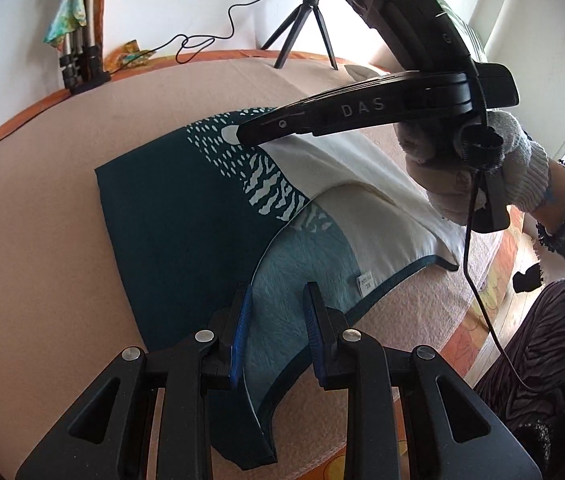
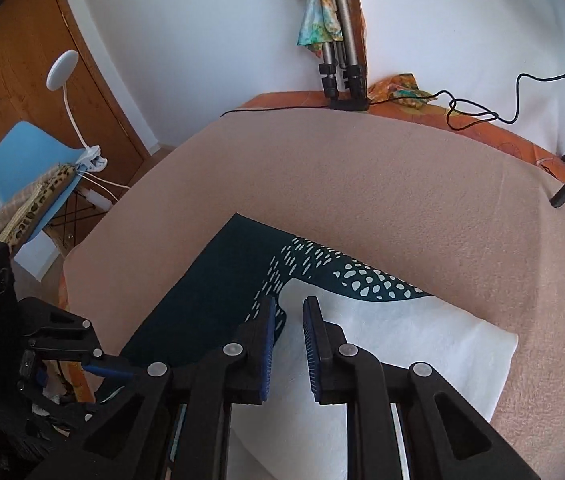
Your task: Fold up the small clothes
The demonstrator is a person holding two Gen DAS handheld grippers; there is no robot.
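A soft teal-and-white printed cotton garment (image 1: pixel 186 216) lies partly folded on the fuzzy peach blanket (image 1: pixel 42 208). The black left gripper (image 1: pixel 276 332) and right gripper (image 2: pixel 288 352) hover above it, blue ribbed pads spread, pinching nothing

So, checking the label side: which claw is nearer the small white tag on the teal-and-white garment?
Left. The left claw hovers open beside the small white tag; the right claw sits farther up over white fabric.
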